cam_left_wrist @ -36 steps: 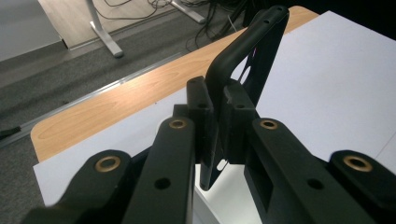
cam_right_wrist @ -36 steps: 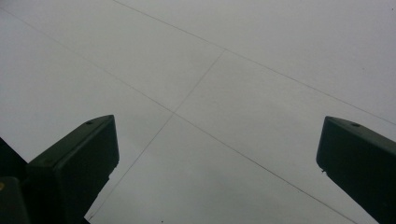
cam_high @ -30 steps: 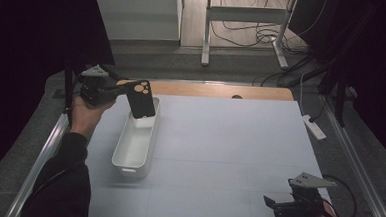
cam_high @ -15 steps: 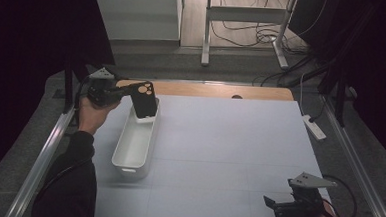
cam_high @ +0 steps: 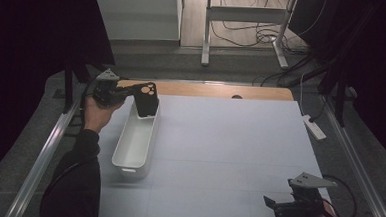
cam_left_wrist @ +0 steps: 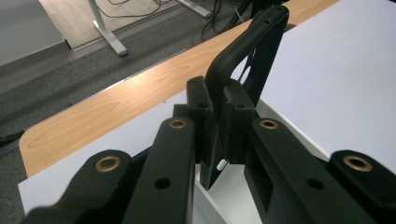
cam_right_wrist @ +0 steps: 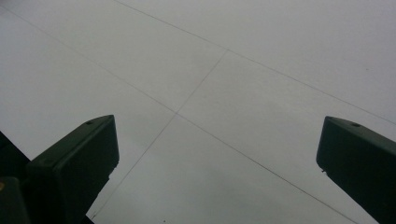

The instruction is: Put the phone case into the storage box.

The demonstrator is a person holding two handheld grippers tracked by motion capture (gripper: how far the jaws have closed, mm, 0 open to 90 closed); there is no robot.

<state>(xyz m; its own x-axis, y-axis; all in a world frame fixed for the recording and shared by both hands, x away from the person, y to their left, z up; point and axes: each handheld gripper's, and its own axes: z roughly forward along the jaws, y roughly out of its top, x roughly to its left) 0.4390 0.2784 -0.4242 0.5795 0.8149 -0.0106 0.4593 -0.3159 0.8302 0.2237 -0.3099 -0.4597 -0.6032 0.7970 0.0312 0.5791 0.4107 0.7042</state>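
A black phone case [cam_high: 146, 98] with camera cut-outs hangs upright over the far end of a long white bin [cam_high: 134, 145]. Its lower edge is at about the height of the bin's rim. My left gripper [cam_high: 131, 93] is shut on the case's edge, reaching in from the left. In the left gripper view the jaws of that gripper [cam_left_wrist: 217, 116] pinch the case [cam_left_wrist: 252, 51], with the white bin [cam_left_wrist: 232, 189] below. My right gripper [cam_high: 270, 202] rests low at the near right corner of the table, open. In the right gripper view its jaws [cam_right_wrist: 217, 158] stand wide apart above the bare grey mat.
The pale grey mat [cam_high: 229, 140] covers the table, and a wooden strip [cam_high: 207, 90] shows along the far edge. A white power strip [cam_high: 313, 128] lies off the right side. Metal rails run along both sides, and desk legs and cables stand beyond.
The left gripper has shifted slightly to the right with the phone case, keeping it over the bin's far end. The right gripper has stayed still.
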